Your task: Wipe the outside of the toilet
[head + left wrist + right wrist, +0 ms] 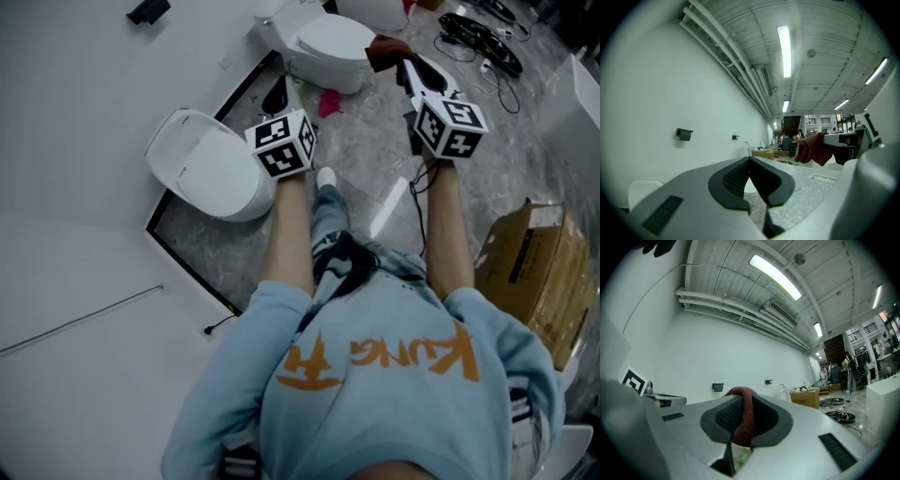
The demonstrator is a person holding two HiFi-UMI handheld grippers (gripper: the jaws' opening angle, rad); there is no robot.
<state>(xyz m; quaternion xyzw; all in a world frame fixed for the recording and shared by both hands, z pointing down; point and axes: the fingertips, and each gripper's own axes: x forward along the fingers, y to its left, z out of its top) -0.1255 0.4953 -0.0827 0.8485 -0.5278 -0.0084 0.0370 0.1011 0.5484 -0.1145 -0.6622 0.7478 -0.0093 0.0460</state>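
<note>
Your forearms reach forward side by side. Your left gripper has its jaws pressed together on nothing, beside the nearer toilet. Your right gripper pinches a dark red cloth, held near the farther toilet.

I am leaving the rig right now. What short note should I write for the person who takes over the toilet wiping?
Left tool: shut, empty.
Right tool: shut on the dark red cloth, seemingly clear of both toilets.
Two white toilets: the near toilet beside the left tool, the far toilet ahead, close to the cloth.
Done: cloth gripped; no wiping can be confirmed.
Left: bring the cloth to a toilet's outside and wipe it.
</note>
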